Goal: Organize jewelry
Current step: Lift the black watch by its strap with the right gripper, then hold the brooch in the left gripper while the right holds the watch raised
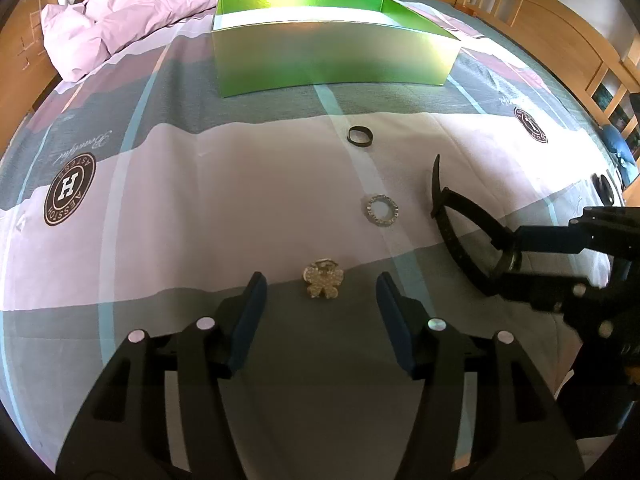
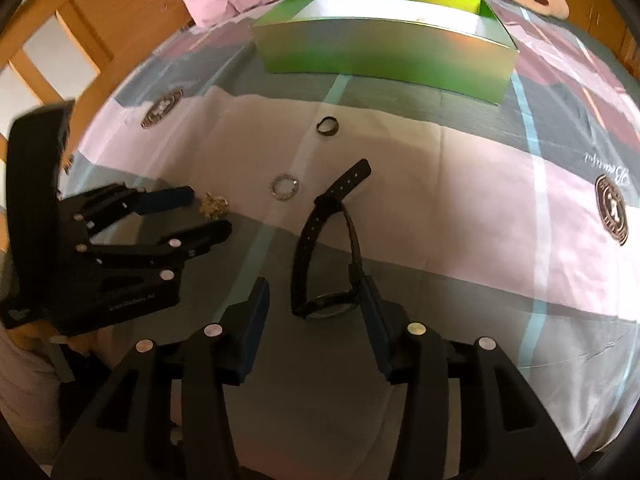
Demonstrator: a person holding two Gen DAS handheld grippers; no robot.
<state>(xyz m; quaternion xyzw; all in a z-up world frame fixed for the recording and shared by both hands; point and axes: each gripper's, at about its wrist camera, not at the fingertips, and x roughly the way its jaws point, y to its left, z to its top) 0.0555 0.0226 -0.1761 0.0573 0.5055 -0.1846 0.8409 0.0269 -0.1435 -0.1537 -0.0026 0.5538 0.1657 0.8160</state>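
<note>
Left wrist view: sparkly gold butterfly brooch mid-bedspread, just ahead of the spread-wide left gripper. Right gripper, also agape, brackets the black strap watch. Pick-up stage; next, clamp, carry to the green cardboard box.

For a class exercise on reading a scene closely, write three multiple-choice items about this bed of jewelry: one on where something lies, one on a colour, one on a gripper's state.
1. Where does the black ring lie?
A. inside the box
B. on the bedspread between the box and the silver ring
C. in the left gripper

2. What colour is the open box?
A. green
B. red
C. blue

3. How is the right gripper?
A. shut on nothing
B. open, with the watch between its fingers
C. out of view

Answers: B, it lies before the box, beyond the silver ring; A, its walls are green; B, the watch sits between spread fingers.
</note>
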